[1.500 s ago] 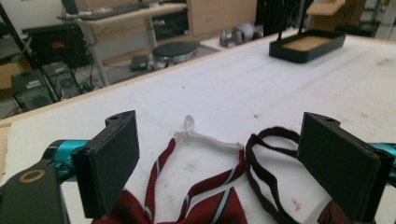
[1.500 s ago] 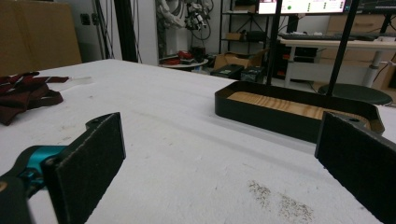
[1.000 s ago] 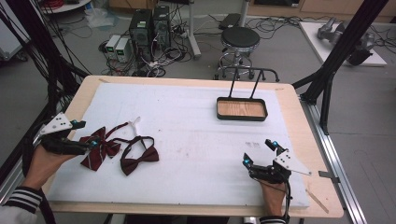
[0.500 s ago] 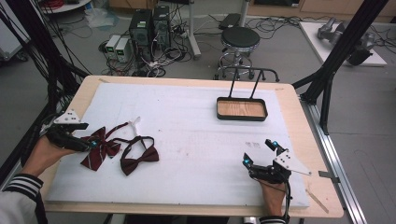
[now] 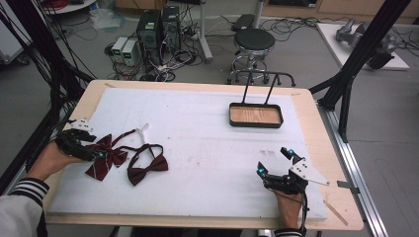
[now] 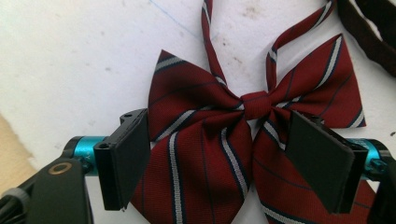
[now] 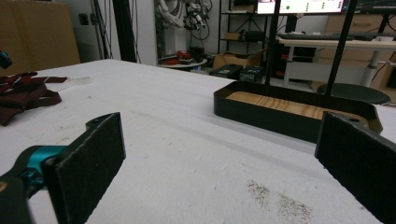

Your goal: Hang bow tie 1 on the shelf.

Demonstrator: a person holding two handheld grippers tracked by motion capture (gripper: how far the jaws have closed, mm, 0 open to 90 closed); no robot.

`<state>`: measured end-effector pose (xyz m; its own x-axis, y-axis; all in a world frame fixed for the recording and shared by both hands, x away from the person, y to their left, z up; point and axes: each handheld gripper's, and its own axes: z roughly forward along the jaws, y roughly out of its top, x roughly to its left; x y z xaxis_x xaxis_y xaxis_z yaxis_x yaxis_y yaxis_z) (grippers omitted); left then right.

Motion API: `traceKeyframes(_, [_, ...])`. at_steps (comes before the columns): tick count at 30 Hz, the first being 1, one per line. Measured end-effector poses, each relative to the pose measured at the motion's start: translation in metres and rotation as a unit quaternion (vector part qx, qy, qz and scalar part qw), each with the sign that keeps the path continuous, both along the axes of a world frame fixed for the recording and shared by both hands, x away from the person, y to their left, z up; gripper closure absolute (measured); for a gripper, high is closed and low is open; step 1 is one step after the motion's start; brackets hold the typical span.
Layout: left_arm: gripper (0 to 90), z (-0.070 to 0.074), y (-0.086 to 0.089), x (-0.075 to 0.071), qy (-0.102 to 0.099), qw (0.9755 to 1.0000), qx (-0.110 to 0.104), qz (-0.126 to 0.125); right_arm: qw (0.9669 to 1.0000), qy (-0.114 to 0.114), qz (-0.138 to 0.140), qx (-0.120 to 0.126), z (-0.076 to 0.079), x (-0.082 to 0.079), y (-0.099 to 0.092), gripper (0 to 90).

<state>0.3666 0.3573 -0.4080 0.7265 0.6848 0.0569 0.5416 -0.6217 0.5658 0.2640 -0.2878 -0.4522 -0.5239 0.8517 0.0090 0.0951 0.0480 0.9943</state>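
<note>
A dark red bow tie with white stripes (image 5: 107, 157) lies flat on the white mat at the left. My left gripper (image 5: 99, 154) is low over it and open. In the left gripper view its two black pads (image 6: 126, 158) stand one on each side of the striped bow tie (image 6: 201, 140), whose knot lies just beyond them. A plain dark red bow tie (image 5: 148, 169) with a looped strap lies just to the right. My right gripper (image 5: 274, 161) rests open near the mat's front right with nothing between its pads (image 7: 88, 163).
A black tray with a wooden floor and a tall wire handle (image 5: 256, 123) stands at the back right of the mat, also seen as the tray (image 7: 280, 119) ahead of my right gripper. The mat (image 5: 207, 148) covers a wooden table; a stool and computers stand behind.
My left gripper has edged right and settled over the striped bow tie. The right gripper has stayed still.
</note>
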Motion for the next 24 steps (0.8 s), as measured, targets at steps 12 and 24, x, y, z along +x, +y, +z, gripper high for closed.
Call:
traceKeyframes(12, [36.9,-0.011,-0.008,0.005,0.033,0.9990,0.027,-0.016,1.0000,0.000,0.001,0.003,0.000,0.000,0.000,0.8])
traceKeyframes(24, [81.0,-0.008,-0.012,0.000,0.059,0.9981,0.018,-0.010,1.0000,-0.001,0.001,0.002,0.000,0.000,0.000,0.8])
